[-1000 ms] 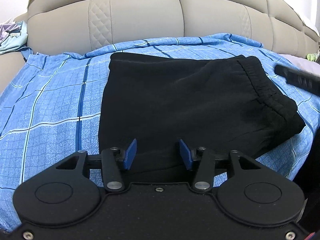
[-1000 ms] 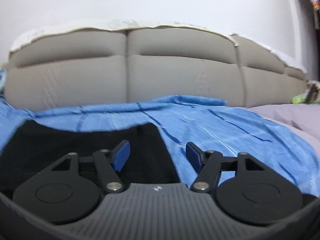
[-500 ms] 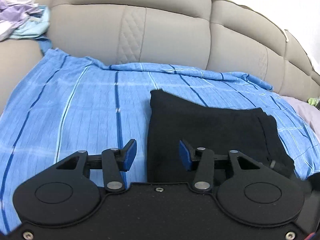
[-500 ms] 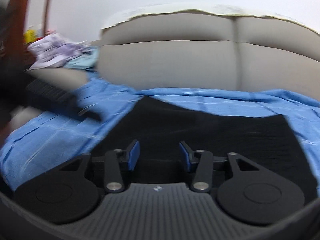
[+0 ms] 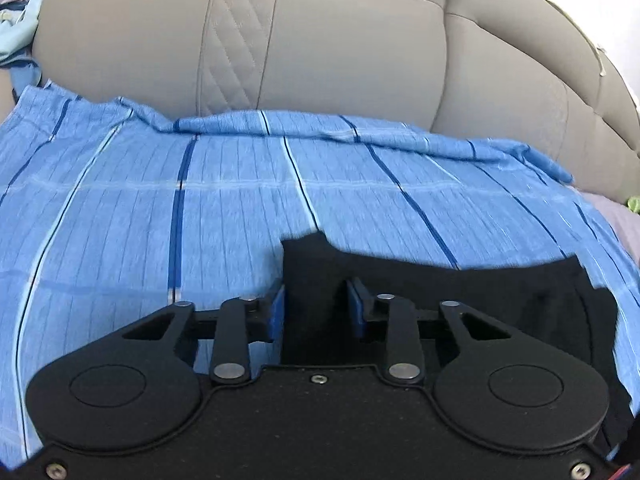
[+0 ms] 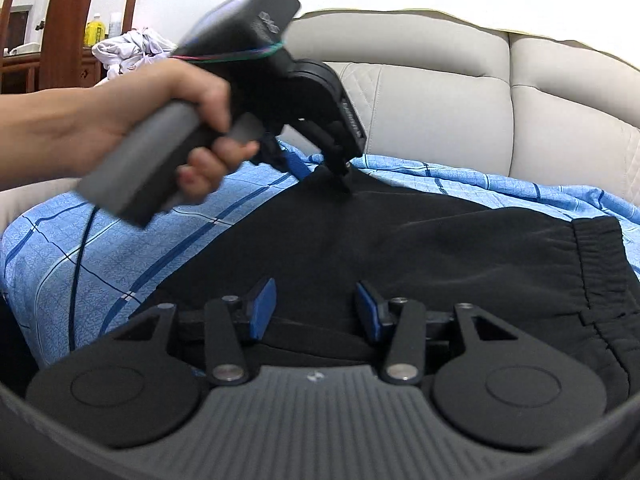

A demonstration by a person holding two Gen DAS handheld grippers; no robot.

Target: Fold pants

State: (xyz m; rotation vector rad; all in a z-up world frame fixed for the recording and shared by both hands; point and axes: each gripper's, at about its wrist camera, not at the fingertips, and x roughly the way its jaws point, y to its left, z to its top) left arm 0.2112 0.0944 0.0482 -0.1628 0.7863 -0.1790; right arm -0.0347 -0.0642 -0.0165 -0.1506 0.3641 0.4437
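The black pants (image 6: 440,256) lie folded on a blue checked sheet (image 5: 200,208), elastic waistband (image 6: 596,240) to the right. My left gripper (image 5: 316,308) is open, with the far left corner of the pants (image 5: 308,264) between its blue pads. In the right wrist view the left gripper (image 6: 320,164) sits at that far corner, held by a hand (image 6: 140,120). My right gripper (image 6: 316,310) is open, low over the near edge of the pants, fabric between its pads.
A beige padded headboard (image 5: 320,48) runs behind the sheet. At the far left stand a wooden frame (image 6: 64,24), a yellow bottle (image 6: 95,30) and a heap of clothes (image 6: 132,46). A lilac cover (image 5: 616,216) lies at the right.
My left gripper has moved forward and down to the far left corner of the pants. My right gripper has swung left and lowered over the near edge.
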